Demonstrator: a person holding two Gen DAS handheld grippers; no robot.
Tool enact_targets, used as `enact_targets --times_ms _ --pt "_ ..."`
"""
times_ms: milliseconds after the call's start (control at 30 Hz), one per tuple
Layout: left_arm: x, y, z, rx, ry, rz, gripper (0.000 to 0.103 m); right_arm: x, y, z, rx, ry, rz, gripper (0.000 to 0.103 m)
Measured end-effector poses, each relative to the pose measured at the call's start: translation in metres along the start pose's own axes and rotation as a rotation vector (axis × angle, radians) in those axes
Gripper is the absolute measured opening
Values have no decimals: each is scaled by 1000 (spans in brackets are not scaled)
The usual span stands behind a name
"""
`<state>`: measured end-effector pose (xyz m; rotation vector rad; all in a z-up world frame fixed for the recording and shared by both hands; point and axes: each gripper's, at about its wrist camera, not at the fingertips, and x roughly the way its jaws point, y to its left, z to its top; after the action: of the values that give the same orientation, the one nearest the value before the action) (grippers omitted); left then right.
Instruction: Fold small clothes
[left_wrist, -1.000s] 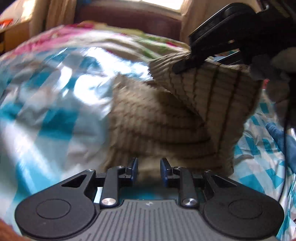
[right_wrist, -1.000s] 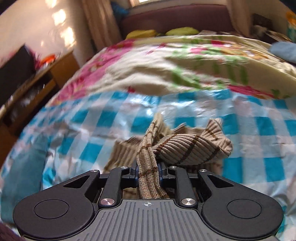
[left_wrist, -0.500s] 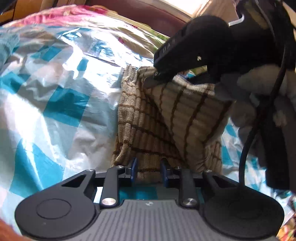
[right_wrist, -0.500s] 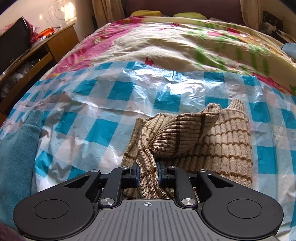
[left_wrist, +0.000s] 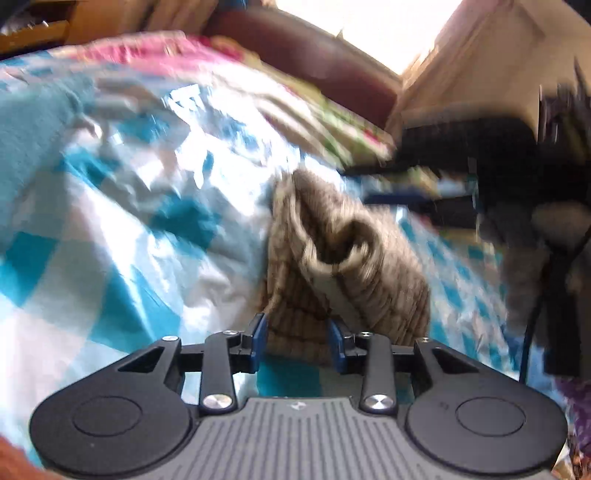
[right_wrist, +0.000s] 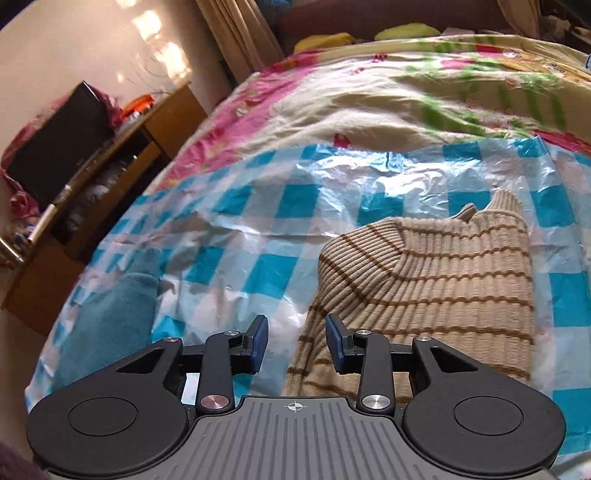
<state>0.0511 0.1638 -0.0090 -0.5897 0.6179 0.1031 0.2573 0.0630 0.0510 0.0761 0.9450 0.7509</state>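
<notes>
Beige sweater (right_wrist: 424, 280) with thin brown stripes — blue-and-white checked sheet (right_wrist: 258, 206), teal cloth (right_wrist: 110, 317).

Sweater (right_wrist: 424, 288) on plastic sheet (right_wrist: 258, 221) on bed (right_wrist: 369, 103), ahead-right of right hand-held gripper (right_wrist: 297, 341); towel (right_wrist: 114, 314) ahead-left; cabinet (right_wrist: 92, 177) far left.
</notes>
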Motion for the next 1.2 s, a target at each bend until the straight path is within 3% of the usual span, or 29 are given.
enact_targets --times_ms 133,267,367,400,467,567,667,733,867,967,1067,1200 --pt "-17 -18 7 72 -105 -31 47 -14 -18 -1 -23 -26 -23 35" --pt "-2 -43 15 217 -119 -32 51 -18 -34 1 -15 -22 -43 36" --pt "17 -50 24 269 -94 -39 49 -22 -42 0 -23 -29 -65 36" --pt "21 -49 27 276 -79 -37 42 -23 -44 -1 -24 -30 -71 36" --pt "26 -40 28 261 -30 -18 27 -28 -50 -5 -20 -27 -77 36" --pt "47 -10 20 173 132 97 22 -38 -62 -21 -2 -15 -85 36" --pt "46 17 15 20 191 75 22 -44 -75 -48 16 13 -112 36" --pt "40 17 14 8 188 83 23 -44 -84 -63 36 44 -139 36" --pt "34 9 9 31 190 95 24 -51 -103 -86 103 60 -105 36" --pt "28 9 13 13 168 68 23 -55 -111 -96 124 48 -63 44" --pt "15 6 21 14 115 24 25 -51 -116 -101 138 70 -36 45" --pt "15 -3 31 46 78 -7 45 -43 -116 -109 162 101 19 45"
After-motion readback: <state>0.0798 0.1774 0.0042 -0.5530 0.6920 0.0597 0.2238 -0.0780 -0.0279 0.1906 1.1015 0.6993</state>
